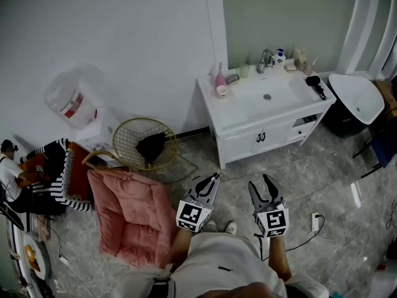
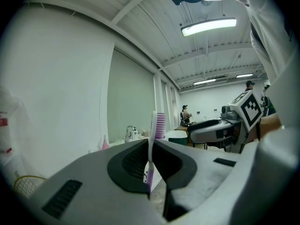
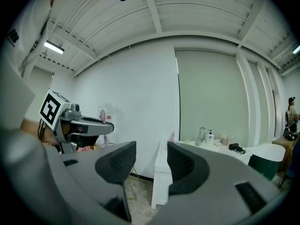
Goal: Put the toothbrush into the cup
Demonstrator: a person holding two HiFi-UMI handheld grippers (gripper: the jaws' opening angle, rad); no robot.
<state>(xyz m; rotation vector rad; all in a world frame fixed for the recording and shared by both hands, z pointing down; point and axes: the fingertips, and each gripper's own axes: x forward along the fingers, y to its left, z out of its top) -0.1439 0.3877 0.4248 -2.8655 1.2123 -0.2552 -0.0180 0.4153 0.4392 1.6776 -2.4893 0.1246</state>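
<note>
A purple-and-white toothbrush [image 2: 152,125] stands upright between the jaws of my left gripper [image 2: 151,145], bristles up, and the jaws are shut on its handle. In the head view the left gripper [image 1: 211,180] and the right gripper [image 1: 260,184] are held side by side over the marble floor, short of the white vanity [image 1: 239,120]. A pale cup [image 1: 245,71] stands at the back of the vanity top, left of the tap [image 1: 267,58]. The right gripper [image 3: 152,154] is open with nothing between its pads. The right gripper view also shows the left gripper [image 3: 84,125] with the toothbrush head [image 3: 102,115].
A pink cushioned chair [image 1: 130,216] and a gold wire basket [image 1: 142,143] stand to my left. On the vanity are a pink bottle [image 1: 219,79] and a black hair dryer [image 1: 316,85]. A white basin [image 1: 356,98] is at the right. A person [image 1: 25,179] sits far left. A cable and socket [image 1: 314,222] lie on the floor.
</note>
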